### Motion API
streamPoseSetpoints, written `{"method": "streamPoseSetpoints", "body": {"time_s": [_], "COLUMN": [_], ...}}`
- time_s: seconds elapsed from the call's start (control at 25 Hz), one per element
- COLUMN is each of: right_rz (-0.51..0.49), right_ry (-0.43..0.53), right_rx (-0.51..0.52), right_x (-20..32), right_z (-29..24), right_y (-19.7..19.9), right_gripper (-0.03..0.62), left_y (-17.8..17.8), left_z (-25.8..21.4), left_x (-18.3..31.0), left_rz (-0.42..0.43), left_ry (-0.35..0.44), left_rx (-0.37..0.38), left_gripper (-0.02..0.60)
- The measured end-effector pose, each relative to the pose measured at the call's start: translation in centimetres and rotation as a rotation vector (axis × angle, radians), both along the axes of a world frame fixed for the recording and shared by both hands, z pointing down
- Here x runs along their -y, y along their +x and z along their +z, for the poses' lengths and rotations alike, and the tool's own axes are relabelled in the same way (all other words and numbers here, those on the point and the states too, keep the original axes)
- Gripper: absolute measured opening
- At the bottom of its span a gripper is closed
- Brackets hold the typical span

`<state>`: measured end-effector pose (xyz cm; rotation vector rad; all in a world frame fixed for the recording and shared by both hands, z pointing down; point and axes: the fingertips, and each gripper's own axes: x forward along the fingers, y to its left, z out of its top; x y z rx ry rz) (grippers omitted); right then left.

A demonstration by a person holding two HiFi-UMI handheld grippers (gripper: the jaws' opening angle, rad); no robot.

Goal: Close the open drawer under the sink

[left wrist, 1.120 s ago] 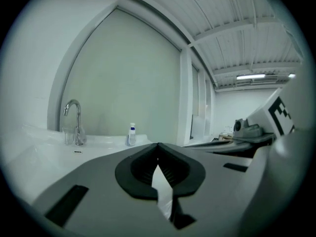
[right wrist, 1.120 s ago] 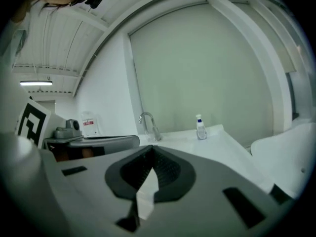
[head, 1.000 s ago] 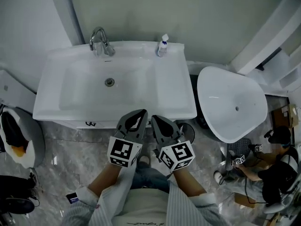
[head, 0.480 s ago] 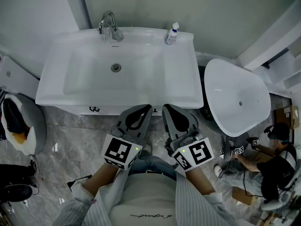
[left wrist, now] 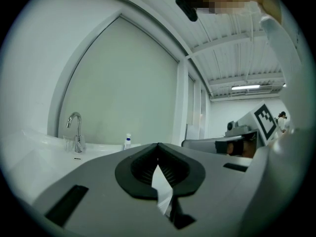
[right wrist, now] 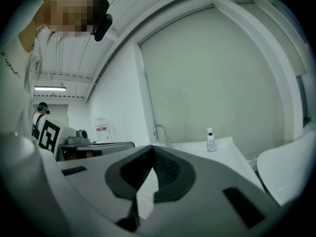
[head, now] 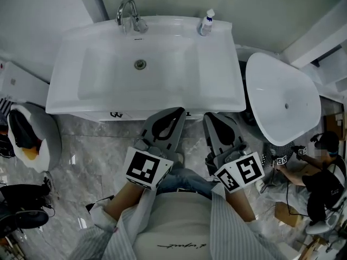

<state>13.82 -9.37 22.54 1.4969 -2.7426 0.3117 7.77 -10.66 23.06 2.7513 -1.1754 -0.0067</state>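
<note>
In the head view the white sink [head: 70, 85] fills the top, with a chrome faucet [head: 128, 14] and a small soap bottle [head: 206, 21] at its back. Only a thin strip of the cabinet front [head: 116, 115] shows under the sink's rim, and the drawer itself is hidden. My left gripper [head: 178, 112] and right gripper [head: 211, 116] are side by side, with their tips at the sink's front edge. Both are shut and hold nothing. Each gripper view looks over the sink top: the left gripper [left wrist: 158, 145] shows the faucet [left wrist: 74, 130], the right gripper [right wrist: 150, 147] the bottle [right wrist: 211, 139].
A white oval fixture [head: 284, 99] stands close to the right of the sink. A seated person [head: 320, 180] is at the lower right. A grey bin with a dark bag [head: 24, 137] and shoes [head: 21, 215] are on the marble floor at the left.
The sink has slid up and right in the head view as the head moved. Both grippers stayed shut near the sink's front edge, and the right one drew a little away from the left.
</note>
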Motion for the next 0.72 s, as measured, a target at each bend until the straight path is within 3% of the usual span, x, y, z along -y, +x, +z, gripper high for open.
{"method": "streamPoseSetpoints", "body": {"time_s": [0.72], "right_rz": [-0.022], "right_ry": [-0.047], "right_rx": [-0.002], "right_x": [-0.4], "right_z": [0.8], "right_y": [0.0], "right_gripper": [0.009], "left_y": [2.2], "left_z": [0.1], "left_x": [-0.2], "left_rz": [0.031], "left_ry": [-0.007], "left_rx": [0.014], "left_gripper": [0.015]}}
